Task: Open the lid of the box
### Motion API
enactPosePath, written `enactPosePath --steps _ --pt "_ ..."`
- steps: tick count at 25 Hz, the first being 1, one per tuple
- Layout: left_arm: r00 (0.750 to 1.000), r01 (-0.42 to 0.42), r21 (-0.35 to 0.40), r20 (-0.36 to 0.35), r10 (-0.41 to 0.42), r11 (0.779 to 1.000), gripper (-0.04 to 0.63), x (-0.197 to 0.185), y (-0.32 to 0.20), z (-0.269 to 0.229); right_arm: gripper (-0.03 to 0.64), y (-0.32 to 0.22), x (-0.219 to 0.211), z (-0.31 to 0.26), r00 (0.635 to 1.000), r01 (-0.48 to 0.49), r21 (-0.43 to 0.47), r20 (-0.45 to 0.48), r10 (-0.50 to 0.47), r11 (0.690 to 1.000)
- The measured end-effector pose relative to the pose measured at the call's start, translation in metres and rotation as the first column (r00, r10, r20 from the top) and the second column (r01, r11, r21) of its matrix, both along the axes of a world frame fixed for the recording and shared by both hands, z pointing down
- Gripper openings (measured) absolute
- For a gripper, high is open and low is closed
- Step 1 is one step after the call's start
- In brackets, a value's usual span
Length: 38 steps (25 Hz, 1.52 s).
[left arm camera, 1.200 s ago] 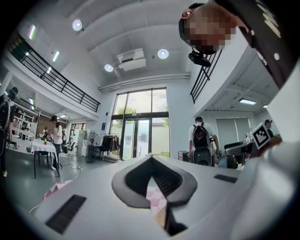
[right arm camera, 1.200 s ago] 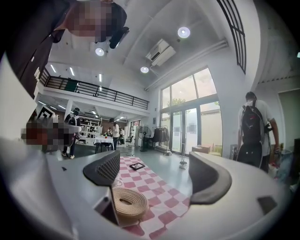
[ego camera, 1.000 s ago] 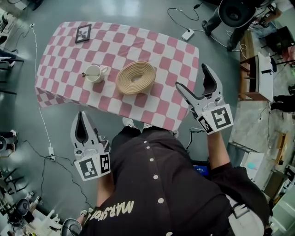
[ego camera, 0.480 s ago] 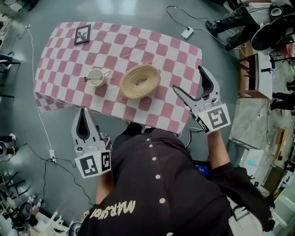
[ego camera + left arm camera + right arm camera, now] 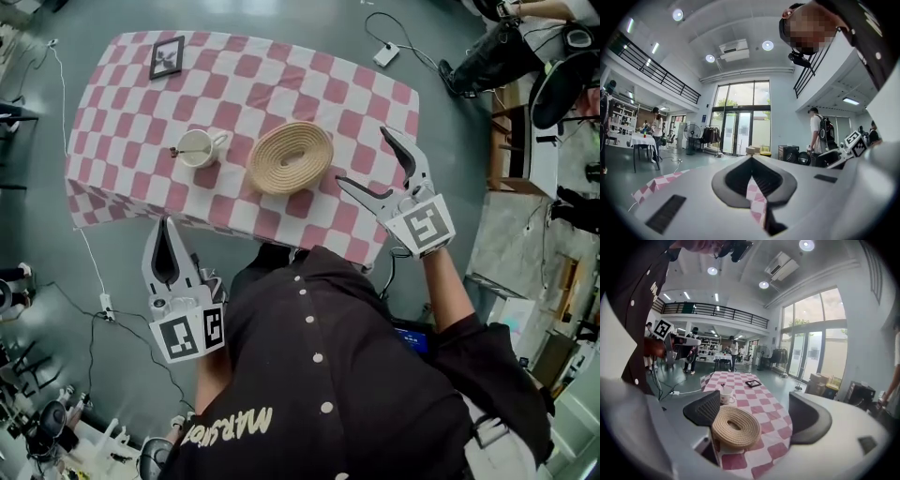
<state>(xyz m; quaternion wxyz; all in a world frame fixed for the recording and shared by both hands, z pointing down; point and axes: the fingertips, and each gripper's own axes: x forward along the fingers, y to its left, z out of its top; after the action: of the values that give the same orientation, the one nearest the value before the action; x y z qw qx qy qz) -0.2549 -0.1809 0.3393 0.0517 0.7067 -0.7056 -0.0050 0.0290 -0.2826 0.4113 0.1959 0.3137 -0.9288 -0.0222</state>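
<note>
spoon (image 5: 177,151) in cup (image 5: 200,146), woven basket (image 5: 290,157), right gripper (image 5: 362,155) fingers (image 5: 406,160) apart

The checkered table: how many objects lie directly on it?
3: a white cup left of centre, a woven basket in the middle, a framed picture near the far left corner. None seems hidden.

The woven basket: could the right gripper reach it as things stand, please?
Probably yes: the right gripper is open beside the woven basket, with only bare tablecloth between them.

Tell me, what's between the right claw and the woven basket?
Only bare checkered tablecloth; the head view shows nothing between right claw and woven basket.
</note>
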Motion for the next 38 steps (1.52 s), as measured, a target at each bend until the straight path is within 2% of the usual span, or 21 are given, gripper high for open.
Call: enactPosePath --steps 4,6,8,13,15,17,21,24,33,35,38 --pt "1.0 0.011 -0.019 0.003 -0.011 1.0 0.011 -0.004 0.004 0.004 0.445 0.013 -0.031 0.05 0.983 0.164 -0.082 -0.068 -0.169 0.983" --pt "1.0 0.012 -0.031 0.003 -0.012 0.999 0.011 -0.006 0.007 0.008 0.445 0.025 -0.045 0.08 0.957 0.247 -0.14 -0.117 -0.264 0.959" --pt "1.0 0.014 -0.039 0.004 -0.014 0.999 0.011 -0.006 0.008 0.01 0.445 0.036 -0.056 0.109 0.914 0.323 -0.186 -0.194 -0.357 0.928" --pt "1.0 0.018 -0.055 0.0 -0.018 0.998 0.011 -0.008 0.009 0.015 0.451 0.051 -0.082 0.162 0.781 0.468 -0.264 -0.323 -0.534 0.843" --pt "1.0 0.014 -0.063 0.0 -0.014 0.998 0.011 -0.007 0.01 0.016 0.456 0.055 -0.086 0.183 0.718 0.505 -0.307 -0.37 -0.59 0.807" --pt "1.0 0.013 -0.07 0.001 -0.013 0.997 0.011 -0.006 0.01 0.018 0.463 0.057 -0.086 0.205 0.642 0.53 -0.346 -0.432 -0.633 0.774" --pt "1.0 0.016 -0.091 0.002 -0.016 0.996 0.011 -0.007 0.01 0.024 0.457 0.062 -0.082 0.241 0.467 0.567 -0.44 -0.524 -0.712 0.696" --pt "1.0 0.019 -0.106 0.003 -0.019 0.994 0.011 -0.008 0.009 0.026 0.445 0.062 -0.079 0.259 0.373 0.579 -0.488 -0.554 -0.744 0.654" --pt "1.0 0.017 -0.132 -0.002 -0.017 0.991 0.011 -0.008 0.004 0.033 0.333 0.051 -0.087 0.283 0.227 0.614 -0.495 -0.635 -0.739 0.614" --pt "1.0 0.02 -0.134 -0.003 -0.021 0.991 0.011 -0.01 0.003 0.035 0.33 0.049 -0.09 0.285 0.206 0.626 -0.487 -0.649 -0.732 0.608" --pt "1.0 0.017 -0.145 -0.009 -0.018 0.989 0.011 -0.009 0.003 0.039 0.325 0.05 -0.091 0.288 0.203 0.643 -0.461 -0.668 -0.716 0.612"
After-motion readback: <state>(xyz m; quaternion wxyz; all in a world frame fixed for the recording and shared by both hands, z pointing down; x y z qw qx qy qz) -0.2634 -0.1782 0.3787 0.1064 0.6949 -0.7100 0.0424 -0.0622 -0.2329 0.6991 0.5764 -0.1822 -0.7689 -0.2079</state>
